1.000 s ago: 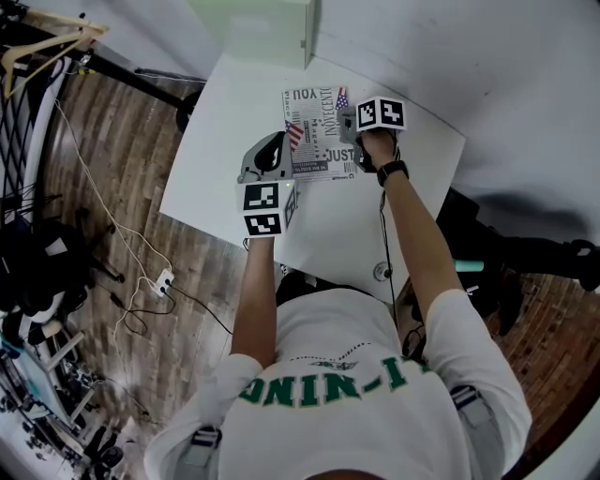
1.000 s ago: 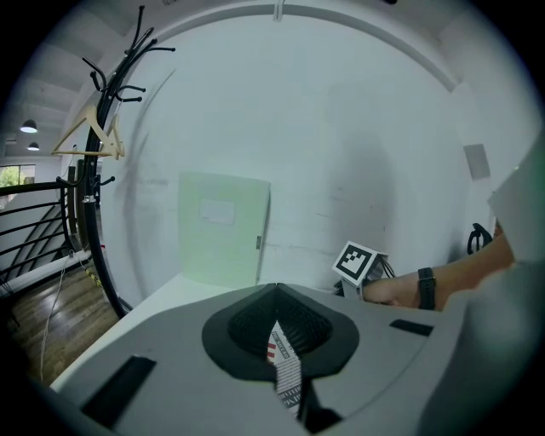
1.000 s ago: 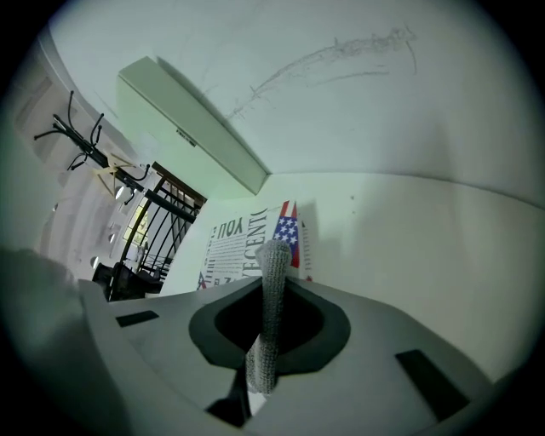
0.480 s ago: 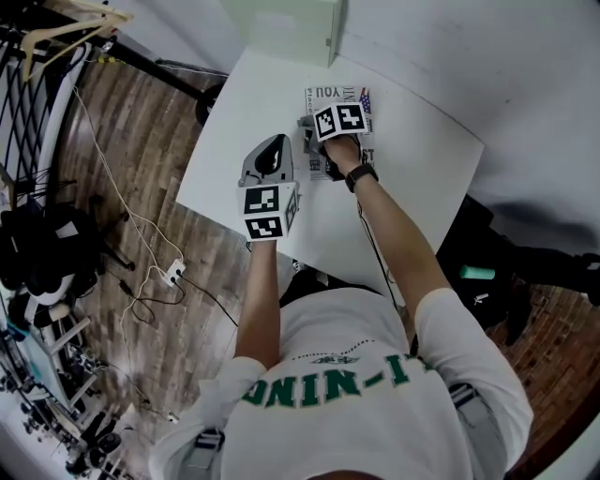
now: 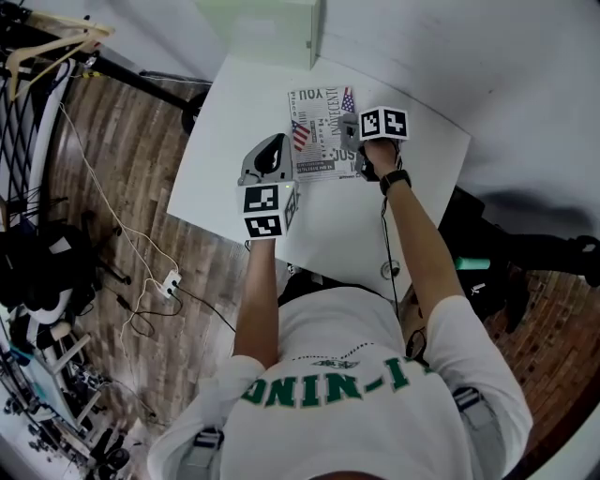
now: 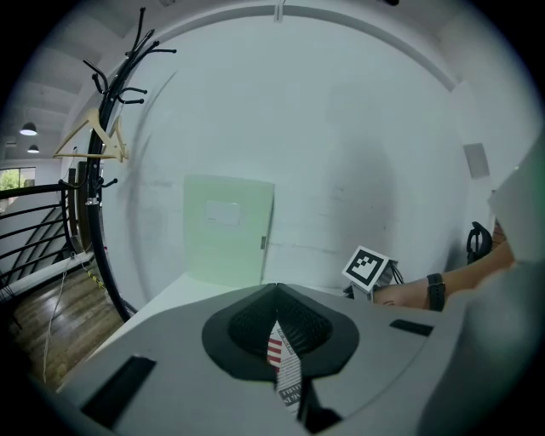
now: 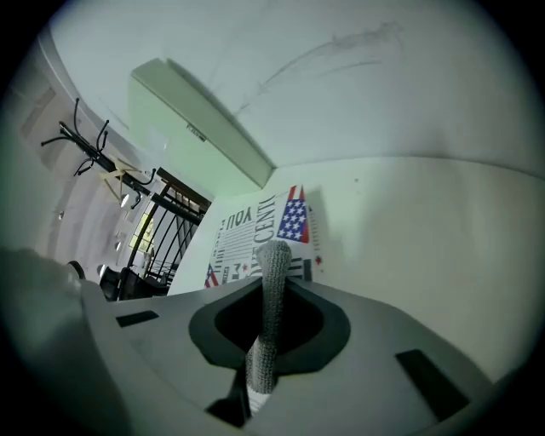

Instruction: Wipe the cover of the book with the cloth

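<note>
From the head view, the book (image 5: 319, 131) lies flat on the far part of the white tabletop (image 5: 225, 141), its printed cover up, near a pale green box (image 5: 262, 28) whose top is cut off by the frame. The left gripper (image 5: 277, 142) rests at the book's left edge, and the right gripper (image 5: 346, 122) sits over the cover's right side. Its marker cube and the hand hide that part of the print, and the cloth cannot be told from the grey gripper body here. A dark watch (image 5: 392, 175) circles the right wrist. In the left gripper view the jaws are drawn nearly together, leaving only a thin slit. A strip of the book's cover, red stripes and small print, shows in it (whether the jaws actually touch the book cannot be made out). Beyond stand the green box, a coat rack (image 6: 106, 128) at the left and the right gripper's cube at the right. In the right gripper view the jaws are pinched on the cloth (image 7: 271, 289), a grey knitted strip standing up between them. Its rounded end reaches to the cover's near edge, and its lower end is lost in the dark gap at the jaws' base. The book's near part is hidden behind the gripper body.
</note>
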The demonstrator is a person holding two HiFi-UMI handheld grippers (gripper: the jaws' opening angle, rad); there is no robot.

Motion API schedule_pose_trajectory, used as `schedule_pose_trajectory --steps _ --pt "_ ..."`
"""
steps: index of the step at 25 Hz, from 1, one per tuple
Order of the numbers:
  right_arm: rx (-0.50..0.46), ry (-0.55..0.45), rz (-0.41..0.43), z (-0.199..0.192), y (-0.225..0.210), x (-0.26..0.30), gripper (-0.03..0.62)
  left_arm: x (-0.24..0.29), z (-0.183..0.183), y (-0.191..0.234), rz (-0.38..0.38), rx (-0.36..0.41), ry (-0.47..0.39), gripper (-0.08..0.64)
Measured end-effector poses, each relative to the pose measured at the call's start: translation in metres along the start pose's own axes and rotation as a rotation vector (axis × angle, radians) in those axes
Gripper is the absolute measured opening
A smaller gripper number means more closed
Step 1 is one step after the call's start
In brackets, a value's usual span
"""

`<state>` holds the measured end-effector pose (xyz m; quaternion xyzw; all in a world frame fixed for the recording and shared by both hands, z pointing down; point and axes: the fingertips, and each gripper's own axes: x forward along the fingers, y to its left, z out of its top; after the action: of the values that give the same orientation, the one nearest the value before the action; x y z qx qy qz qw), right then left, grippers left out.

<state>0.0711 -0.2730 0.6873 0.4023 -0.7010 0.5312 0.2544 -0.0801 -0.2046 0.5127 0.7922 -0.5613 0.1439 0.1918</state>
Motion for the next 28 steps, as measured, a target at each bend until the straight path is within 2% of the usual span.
schedule_pose_trajectory --steps 5,9,16,20,24,28 --pt "0.04 -0.029 -0.004 0.004 -0.015 -0.011 0.031 0.004 0.003 -0.008 -0.019 0.003 -0.006 0.012" --pt "0.022 -0.017 -0.007 0.002 -0.005 -0.005 0.031 -0.003 0.004 0.0 -0.001 -0.001 -0.011 0.012" --pt "-0.083 0.058 0.139 -0.023 0.086 0.036 0.031 -0.016 -0.001 0.016 0.043 -0.008 -0.002 0.012" --pt "-0.139 0.12 0.168 -0.043 0.119 0.058 0.031 -0.023 -0.004 0.024 0.07 -0.012 0.003 0.012" --pt "-0.156 0.134 0.152 -0.05 0.121 0.065 0.031 -0.027 -0.007 0.03 0.082 -0.017 0.007 0.012" --pt "-0.148 0.097 0.111 -0.042 0.098 0.051 0.031 -0.026 -0.009 0.026 0.074 -0.021 0.006 0.012"
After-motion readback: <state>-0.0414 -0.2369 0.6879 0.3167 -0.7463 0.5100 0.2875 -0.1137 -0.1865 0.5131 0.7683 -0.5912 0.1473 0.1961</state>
